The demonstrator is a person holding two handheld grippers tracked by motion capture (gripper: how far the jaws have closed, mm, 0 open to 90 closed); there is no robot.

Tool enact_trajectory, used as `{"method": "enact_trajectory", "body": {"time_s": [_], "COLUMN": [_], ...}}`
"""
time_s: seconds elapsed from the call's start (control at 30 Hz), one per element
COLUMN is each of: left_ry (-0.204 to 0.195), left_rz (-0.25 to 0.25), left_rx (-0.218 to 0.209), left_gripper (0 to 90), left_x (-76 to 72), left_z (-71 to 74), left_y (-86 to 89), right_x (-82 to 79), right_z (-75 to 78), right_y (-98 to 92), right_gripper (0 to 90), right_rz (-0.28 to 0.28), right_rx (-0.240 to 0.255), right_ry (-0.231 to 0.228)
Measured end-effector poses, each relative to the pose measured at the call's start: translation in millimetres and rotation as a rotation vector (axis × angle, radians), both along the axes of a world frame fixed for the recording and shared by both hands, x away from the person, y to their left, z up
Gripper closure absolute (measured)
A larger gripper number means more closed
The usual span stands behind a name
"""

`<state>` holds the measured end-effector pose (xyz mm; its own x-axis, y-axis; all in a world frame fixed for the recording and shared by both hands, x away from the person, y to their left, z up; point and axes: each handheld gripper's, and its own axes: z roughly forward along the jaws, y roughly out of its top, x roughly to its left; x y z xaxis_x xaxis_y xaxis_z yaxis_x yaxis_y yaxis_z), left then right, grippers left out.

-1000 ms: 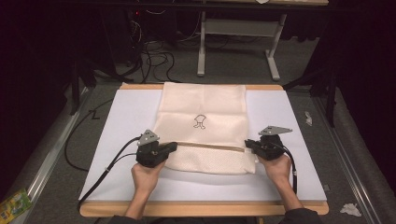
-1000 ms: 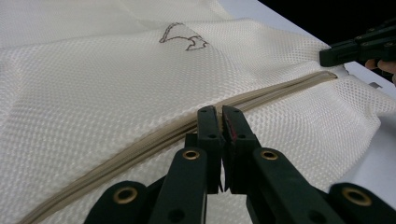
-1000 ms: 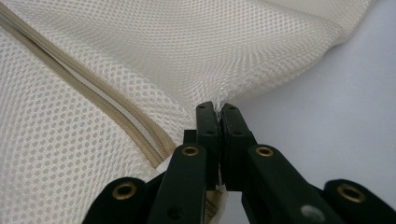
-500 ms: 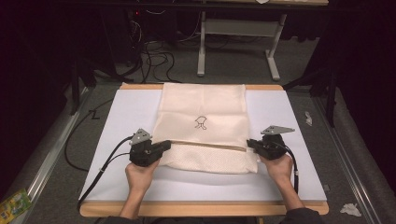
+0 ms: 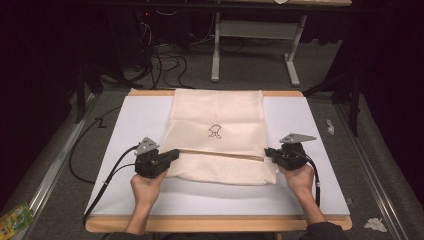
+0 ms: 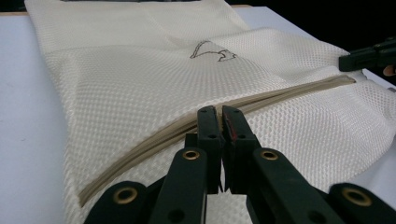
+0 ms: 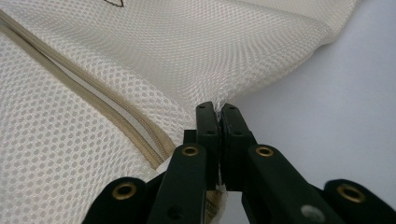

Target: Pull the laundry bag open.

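A cream mesh bag (image 5: 218, 115) with a small black drawing lies flat on the white board (image 5: 135, 120). A tan zipper (image 5: 220, 152) runs across it near the front. My left gripper (image 5: 174, 154) is shut at the bag's left side. In the left gripper view its jaws (image 6: 219, 116) meet right at the zipper line (image 6: 289, 93); what exactly they pinch is hidden. My right gripper (image 5: 268, 152) is shut on the bag's right edge, and its jaws (image 7: 218, 112) nip the mesh (image 7: 187, 46) beside the zipper's end (image 7: 154, 149). The right gripper (image 6: 369, 56) also appears far off.
The board lies on a wooden table whose front edge (image 5: 215, 224) is near the person's forearms. Cables (image 5: 165, 55) and a desk frame (image 5: 292, 65) stand on the floor beyond. Crumpled paper (image 5: 374, 224) and a green packet (image 5: 15, 220) lie beside the table.
My left gripper has slid a little to the left along the bag's front part. The right gripper has kept still.
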<state>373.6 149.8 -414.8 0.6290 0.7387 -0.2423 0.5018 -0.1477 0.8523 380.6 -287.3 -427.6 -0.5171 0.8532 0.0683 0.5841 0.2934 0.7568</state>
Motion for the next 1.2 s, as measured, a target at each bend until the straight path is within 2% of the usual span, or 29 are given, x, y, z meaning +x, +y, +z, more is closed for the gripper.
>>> {"method": "enact_trajectory", "body": {"time_s": [0.23,0.47,1.2], "left_ry": [0.004,-0.005,0.003], "left_rz": [0.012,0.036,0.032], "left_rx": [-0.005,-0.007,-0.007], "left_gripper": [87.3,87.2,87.3], "left_x": [0.7,-0.1,1.8], "left_z": [-2.2,2.4,3.7], "left_y": [5.6,15.7,20.6], "right_x": [-0.2,-0.5,-1.7], "right_z": [0.6,1.8,4.0], "right_y": [-2.2,-5.0,-6.6], "right_gripper": [89.2,89.2,89.2], "right_rz": [-0.002,-0.009,-0.009], "right_rx": [0.004,0.004,0.02], "right_ry": [-0.004,-0.006,-0.013]}}
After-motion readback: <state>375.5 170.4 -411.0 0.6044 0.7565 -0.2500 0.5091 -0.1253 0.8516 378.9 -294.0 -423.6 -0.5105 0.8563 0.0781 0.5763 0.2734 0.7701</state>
